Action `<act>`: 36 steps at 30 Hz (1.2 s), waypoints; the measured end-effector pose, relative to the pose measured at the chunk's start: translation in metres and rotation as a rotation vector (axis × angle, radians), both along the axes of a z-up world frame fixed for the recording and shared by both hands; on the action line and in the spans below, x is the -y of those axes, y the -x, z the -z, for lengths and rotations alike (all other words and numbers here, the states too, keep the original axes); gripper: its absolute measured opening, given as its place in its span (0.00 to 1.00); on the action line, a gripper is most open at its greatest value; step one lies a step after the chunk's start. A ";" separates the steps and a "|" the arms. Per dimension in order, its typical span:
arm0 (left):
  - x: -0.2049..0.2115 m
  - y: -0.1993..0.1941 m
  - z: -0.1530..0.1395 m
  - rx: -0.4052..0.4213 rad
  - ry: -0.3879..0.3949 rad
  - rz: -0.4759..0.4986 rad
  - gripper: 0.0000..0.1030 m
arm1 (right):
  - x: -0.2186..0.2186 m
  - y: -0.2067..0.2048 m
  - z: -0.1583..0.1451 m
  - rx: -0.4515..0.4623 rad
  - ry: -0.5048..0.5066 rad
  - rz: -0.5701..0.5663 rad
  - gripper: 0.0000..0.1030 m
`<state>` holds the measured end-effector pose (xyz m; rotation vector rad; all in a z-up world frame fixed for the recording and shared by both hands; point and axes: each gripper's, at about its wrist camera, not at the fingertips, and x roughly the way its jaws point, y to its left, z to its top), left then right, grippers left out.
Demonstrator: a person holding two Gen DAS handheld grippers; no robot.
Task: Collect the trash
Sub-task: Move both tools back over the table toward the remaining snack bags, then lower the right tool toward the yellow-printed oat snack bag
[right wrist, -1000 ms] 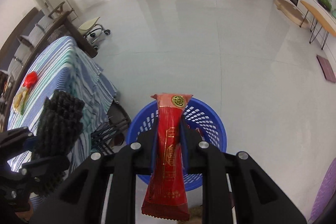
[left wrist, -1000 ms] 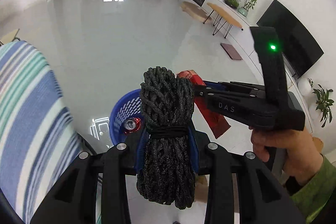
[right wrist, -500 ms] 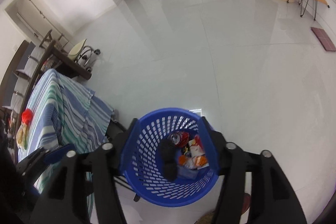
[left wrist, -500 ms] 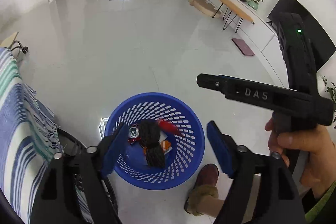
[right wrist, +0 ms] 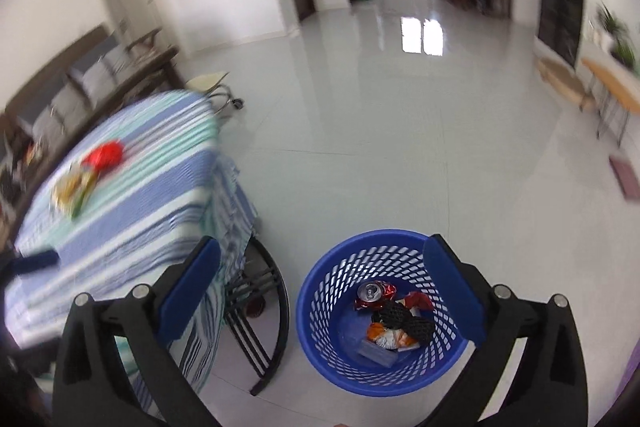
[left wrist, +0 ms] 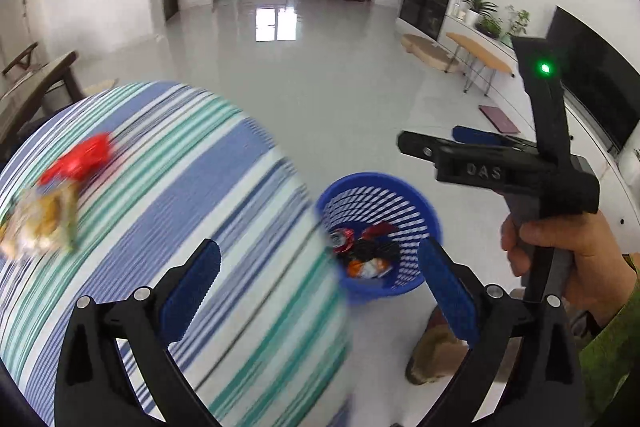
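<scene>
1. The left tongs [left wrist: 316, 279] stand wide open with nothing between the blue pads; their jaws have just been opening.
2. The right tongs [right wrist: 320, 283] are also spread wide and empty, having just been opening too. In the left wrist view they show at the right of the frame, held by a hand [left wrist: 568, 259] in a green sleeve.
3. A blue basket [right wrist: 320, 311] stands on the pale tiled floor [right wrist: 380, 127], low and right of centre in the right wrist view, just beside the table.
4. Inside the basket lie a crushed can [right wrist: 370, 291], a black bundle of rope [right wrist: 404, 321], a red wrapper [right wrist: 418, 301] and an orange and white packet [right wrist: 390, 337].
5. The table [right wrist: 132, 211], under a blue, green and white striped cloth, fills the left of both views and is blurred.
6. On it, at upper left, a red item [right wrist: 102, 155] lies touching or just beside a yellowish packet [right wrist: 72, 189]; blur hides which.
7. A shoe [left wrist: 432, 355] shows on the floor at lower right of the left wrist view.
</scene>
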<state>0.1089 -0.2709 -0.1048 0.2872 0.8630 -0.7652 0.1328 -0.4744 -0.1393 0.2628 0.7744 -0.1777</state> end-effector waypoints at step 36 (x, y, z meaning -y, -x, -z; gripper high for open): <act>-0.289 -0.118 0.050 -0.023 -0.121 -0.397 0.96 | -0.259 -0.095 0.004 -0.251 0.059 -0.434 0.96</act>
